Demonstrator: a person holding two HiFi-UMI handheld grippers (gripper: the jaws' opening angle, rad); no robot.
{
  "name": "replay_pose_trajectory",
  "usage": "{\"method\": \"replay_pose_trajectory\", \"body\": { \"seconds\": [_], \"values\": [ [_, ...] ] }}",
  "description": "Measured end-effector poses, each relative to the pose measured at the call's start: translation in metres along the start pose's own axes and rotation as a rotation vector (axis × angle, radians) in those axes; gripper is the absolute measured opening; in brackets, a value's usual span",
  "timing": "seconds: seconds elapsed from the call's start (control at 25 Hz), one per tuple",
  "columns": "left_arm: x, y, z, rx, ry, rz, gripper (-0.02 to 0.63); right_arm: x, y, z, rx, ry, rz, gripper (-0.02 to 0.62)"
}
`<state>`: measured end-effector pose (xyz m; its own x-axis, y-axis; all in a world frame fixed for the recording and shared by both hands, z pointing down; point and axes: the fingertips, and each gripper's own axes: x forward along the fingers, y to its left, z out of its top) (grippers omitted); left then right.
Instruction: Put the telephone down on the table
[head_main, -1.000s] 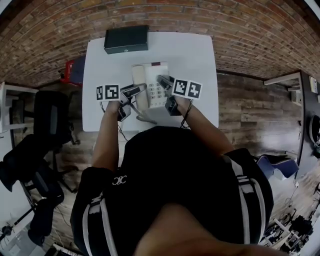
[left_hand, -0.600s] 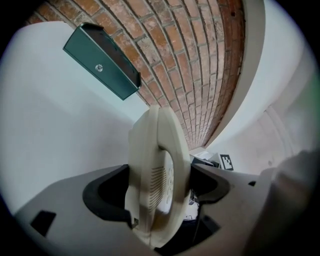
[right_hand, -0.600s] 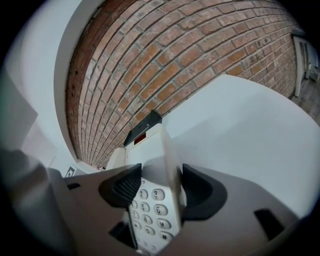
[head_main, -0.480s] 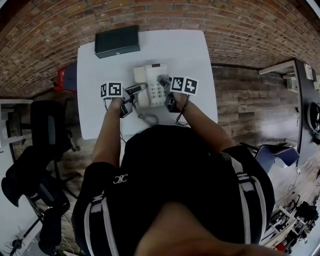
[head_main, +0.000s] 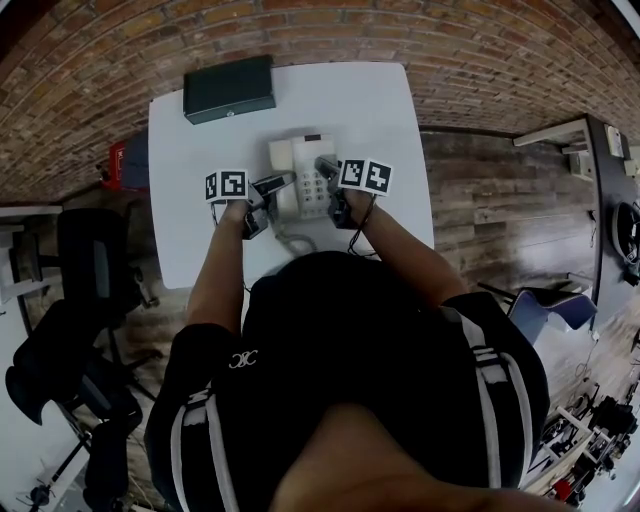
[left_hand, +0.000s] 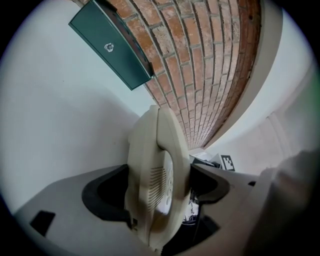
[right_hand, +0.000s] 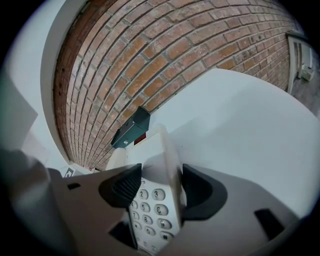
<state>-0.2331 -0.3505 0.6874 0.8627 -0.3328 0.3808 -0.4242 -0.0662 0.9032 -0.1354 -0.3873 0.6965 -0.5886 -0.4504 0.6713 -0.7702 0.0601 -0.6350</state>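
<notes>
A cream telephone (head_main: 303, 172) with its handset on the cradle is over the middle of the white table (head_main: 380, 110). Both grippers hold it. My left gripper (head_main: 271, 186) is shut on the telephone's left side; in the left gripper view (left_hand: 157, 187) the handset edge (left_hand: 156, 160) fills the space between the jaws. My right gripper (head_main: 325, 169) is shut on the right side; its own view (right_hand: 160, 189) shows the keypad (right_hand: 150, 210) between the jaws. A coiled cord (head_main: 291, 238) trails toward the table's near edge. I cannot tell whether the base touches the table.
A dark green box (head_main: 228, 88) lies at the table's far left corner, also seen as the box (left_hand: 112, 45) and the box (right_hand: 131, 129). A brick wall (head_main: 330, 30) runs behind the table. A black chair (head_main: 90, 260) and a red object (head_main: 118, 160) stand on the left.
Both grippers keep their hold on the telephone. The head view has swung a little, so the table and box sit further left; the telephone has barely moved in the frame.
</notes>
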Motion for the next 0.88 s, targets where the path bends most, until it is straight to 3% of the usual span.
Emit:
{"method": "replay_pose_trajectory", "body": {
  "seconds": [0.72,0.88],
  "values": [
    [0.0059,0.0082,0.0028,0.004,0.008,0.006,0.374,0.009,-0.0053,0.0029,-0.017,0.007,0.027,0.233],
    [0.004,0.0107,0.0024,0.005,-0.006,0.057,0.375,0.0098,-0.0055,0.002,-0.024,0.028,0.025,0.233]
  ]
}}
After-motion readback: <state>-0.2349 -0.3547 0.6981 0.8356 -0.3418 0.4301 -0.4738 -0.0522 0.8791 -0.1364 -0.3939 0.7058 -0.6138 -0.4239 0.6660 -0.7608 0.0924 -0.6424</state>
